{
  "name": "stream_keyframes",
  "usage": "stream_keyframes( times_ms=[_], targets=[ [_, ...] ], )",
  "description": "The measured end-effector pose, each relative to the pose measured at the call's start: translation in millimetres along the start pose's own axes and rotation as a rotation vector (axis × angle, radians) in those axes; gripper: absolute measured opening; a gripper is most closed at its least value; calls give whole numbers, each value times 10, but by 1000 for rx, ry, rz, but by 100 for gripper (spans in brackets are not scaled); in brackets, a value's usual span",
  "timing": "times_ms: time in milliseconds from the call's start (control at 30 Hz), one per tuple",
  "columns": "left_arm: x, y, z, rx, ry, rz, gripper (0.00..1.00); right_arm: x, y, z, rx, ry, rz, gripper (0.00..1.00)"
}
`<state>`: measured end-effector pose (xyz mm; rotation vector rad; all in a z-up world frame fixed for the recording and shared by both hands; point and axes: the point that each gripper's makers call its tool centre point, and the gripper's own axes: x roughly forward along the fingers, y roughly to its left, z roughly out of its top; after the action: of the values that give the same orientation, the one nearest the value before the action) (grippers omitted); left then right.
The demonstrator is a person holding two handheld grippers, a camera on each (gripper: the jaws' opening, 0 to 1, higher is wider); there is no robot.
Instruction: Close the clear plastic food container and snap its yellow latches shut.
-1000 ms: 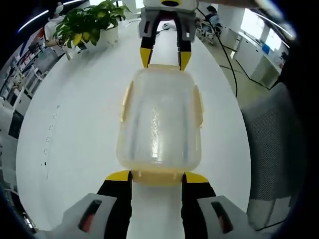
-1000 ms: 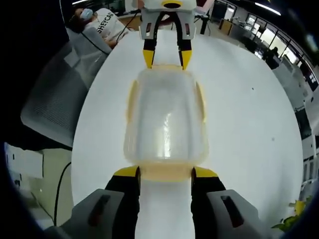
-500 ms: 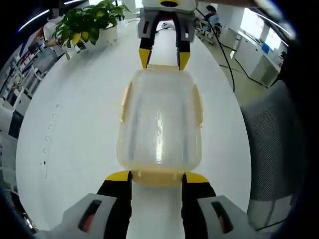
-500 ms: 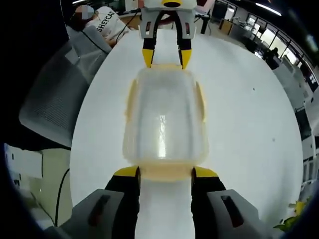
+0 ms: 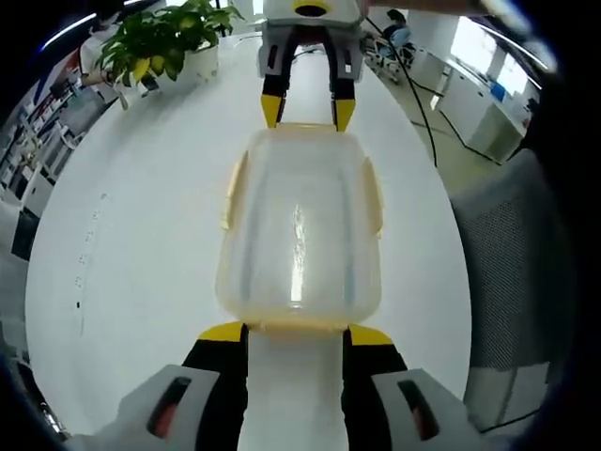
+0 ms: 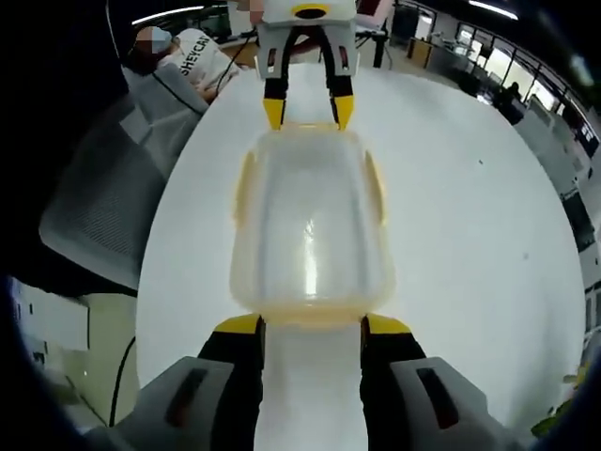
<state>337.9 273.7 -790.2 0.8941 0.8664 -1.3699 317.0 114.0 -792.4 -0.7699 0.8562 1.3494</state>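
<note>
A clear plastic food container [image 5: 299,235] sits lid-on at the centre of a round white table [image 5: 141,244], bracketed end to end by two hand-held grippers. In the left gripper view, the left gripper [image 5: 296,334] rises from 6 o'clock, its yellow-tipped jaws spread apart at the near short end of the box and gripping nothing — the near yellow latch [image 5: 296,327] lies between the tips. At 12 o'clock the right gripper [image 5: 306,111] meets the far end the same way, jaws parted on either side of that latch. Yellow side latches [image 5: 232,183] flare outward from the long sides. A potted plant [image 5: 160,47] stands at 11 o'clock near the table's edge — a grey mesh chair [image 5: 512,254] waits at 3 o'clock. The right gripper view mirrors the scene: container [image 6: 308,221] at centre, right gripper [image 6: 310,325] at 6 o'clock, left gripper [image 6: 303,111] at 12 o'clock.
</note>
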Motion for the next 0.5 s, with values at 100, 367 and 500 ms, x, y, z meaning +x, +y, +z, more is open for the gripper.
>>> stream_keyframes(
  times_ms=[100, 367, 500],
  targets=[
    [-3, -17, 3, 22, 13, -4, 34, 4, 23, 16, -34, 28, -8, 38],
    [-3, -23, -12, 28, 21, -17, 35, 5, 23, -6, -25, 65, 5, 39],
    [-1, -27, -8, 14, 15, -17, 36, 10, 24, -15, -31, 68, 1, 40]
  ],
)
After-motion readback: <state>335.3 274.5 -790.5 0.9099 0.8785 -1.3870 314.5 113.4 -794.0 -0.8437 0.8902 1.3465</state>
